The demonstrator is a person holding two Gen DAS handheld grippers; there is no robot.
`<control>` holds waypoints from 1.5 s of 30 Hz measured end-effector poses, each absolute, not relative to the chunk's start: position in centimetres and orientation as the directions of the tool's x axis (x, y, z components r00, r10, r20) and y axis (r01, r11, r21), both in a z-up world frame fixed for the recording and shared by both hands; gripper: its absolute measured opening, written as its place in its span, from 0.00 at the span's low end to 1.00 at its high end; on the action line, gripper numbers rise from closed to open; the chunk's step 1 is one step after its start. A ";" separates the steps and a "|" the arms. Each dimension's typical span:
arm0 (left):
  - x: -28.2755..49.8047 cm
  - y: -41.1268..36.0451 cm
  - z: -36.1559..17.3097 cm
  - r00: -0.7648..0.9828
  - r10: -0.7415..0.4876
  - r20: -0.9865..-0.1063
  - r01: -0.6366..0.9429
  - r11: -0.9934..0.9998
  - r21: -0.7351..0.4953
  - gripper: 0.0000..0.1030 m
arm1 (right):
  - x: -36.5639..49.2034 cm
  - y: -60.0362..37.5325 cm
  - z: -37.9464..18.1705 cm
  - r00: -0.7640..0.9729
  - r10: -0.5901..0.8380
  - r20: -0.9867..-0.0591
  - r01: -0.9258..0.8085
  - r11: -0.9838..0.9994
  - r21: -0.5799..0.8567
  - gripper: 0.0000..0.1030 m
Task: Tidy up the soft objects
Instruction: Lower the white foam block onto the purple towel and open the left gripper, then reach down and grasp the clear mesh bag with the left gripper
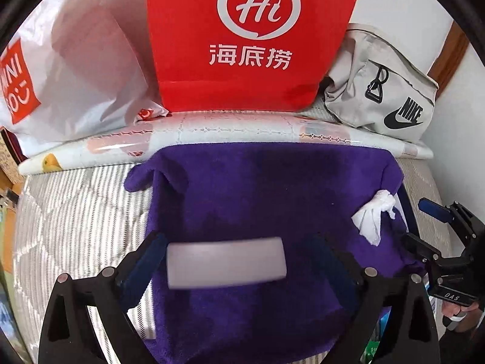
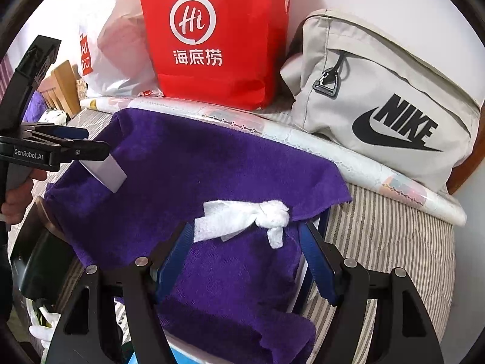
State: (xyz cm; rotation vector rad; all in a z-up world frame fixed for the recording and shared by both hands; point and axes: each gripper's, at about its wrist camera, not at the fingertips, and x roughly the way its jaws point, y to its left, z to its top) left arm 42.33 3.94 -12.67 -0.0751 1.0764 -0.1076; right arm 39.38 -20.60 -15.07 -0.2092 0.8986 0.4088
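Note:
A purple towel (image 1: 257, 188) lies spread over the striped bedding (image 1: 75, 212). My left gripper (image 1: 238, 238) hovers above it, pointing steeply down, jaws wide. Between them is a white rectangular block (image 1: 225, 262), blurred; its right end stands clear of the right finger. In the right wrist view that block (image 2: 106, 173) hangs just under the left gripper (image 2: 88, 142). A knotted white cloth (image 2: 242, 218) rests on the towel (image 2: 188, 157) at the tips of my right gripper (image 2: 245, 227), which is open over a towel fold. The left wrist view shows the right gripper (image 1: 412, 221) at the towel's right edge.
Against the wall at the back stand a red paper bag (image 1: 251, 39), a white plastic shopping bag (image 1: 75, 75) and a grey Nike bag (image 1: 382, 91). A rolled patterned sheet (image 1: 227, 133) lies before them. A hand (image 2: 15, 203) holds the left gripper.

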 end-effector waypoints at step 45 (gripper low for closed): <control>14.6 4.8 -15.6 0.494 -0.207 -0.844 0.089 0.978 -0.188 0.93 | 11.1 -18.8 -15.4 0.536 0.387 -0.750 -0.432 0.889 0.150 0.71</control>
